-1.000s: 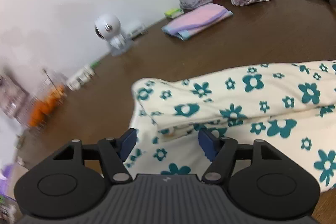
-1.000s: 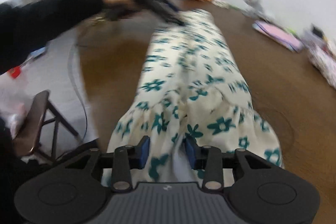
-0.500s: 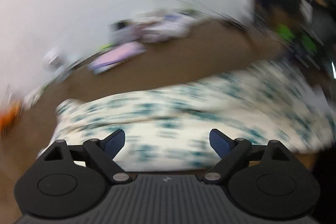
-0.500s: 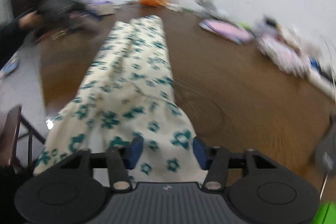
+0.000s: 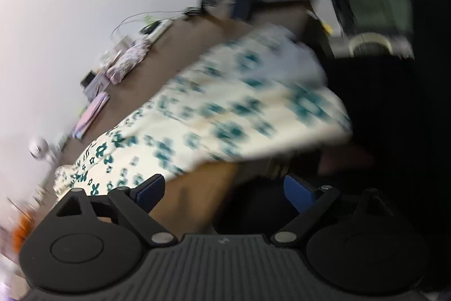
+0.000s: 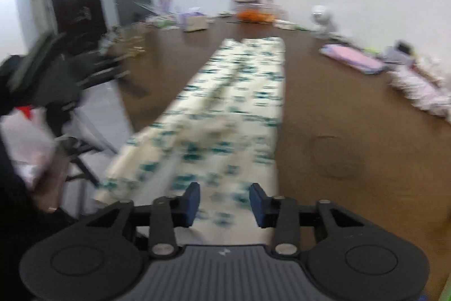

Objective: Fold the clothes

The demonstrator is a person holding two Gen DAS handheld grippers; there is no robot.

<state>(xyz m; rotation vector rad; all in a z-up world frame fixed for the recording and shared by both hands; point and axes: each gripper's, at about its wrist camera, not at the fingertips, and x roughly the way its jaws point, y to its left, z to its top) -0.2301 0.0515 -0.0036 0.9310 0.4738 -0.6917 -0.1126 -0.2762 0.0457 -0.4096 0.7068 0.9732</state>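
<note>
Gaping wide and empty, the left tool (image 5: pixel 222 192) hangs off the brown wooden counter (image 6: pixel 352 131); the right tool (image 6: pixel 224 203), part-open, grips nothing. The long cream teal-flowered garment (image 6: pixel 234 109) lies narrow lengthwise, soft, light, probably best pinched at its near hem corners.

Left black two-finger gripper with blue pads (image 5: pixel 224 189) is hanging wide open, gripping nothing, its view tilted and blurred. Right black two-finger gripper with blue pads (image 6: pixel 224 202) is pointing level toward the far end, fingers parted, nothing clamped between them.
</note>
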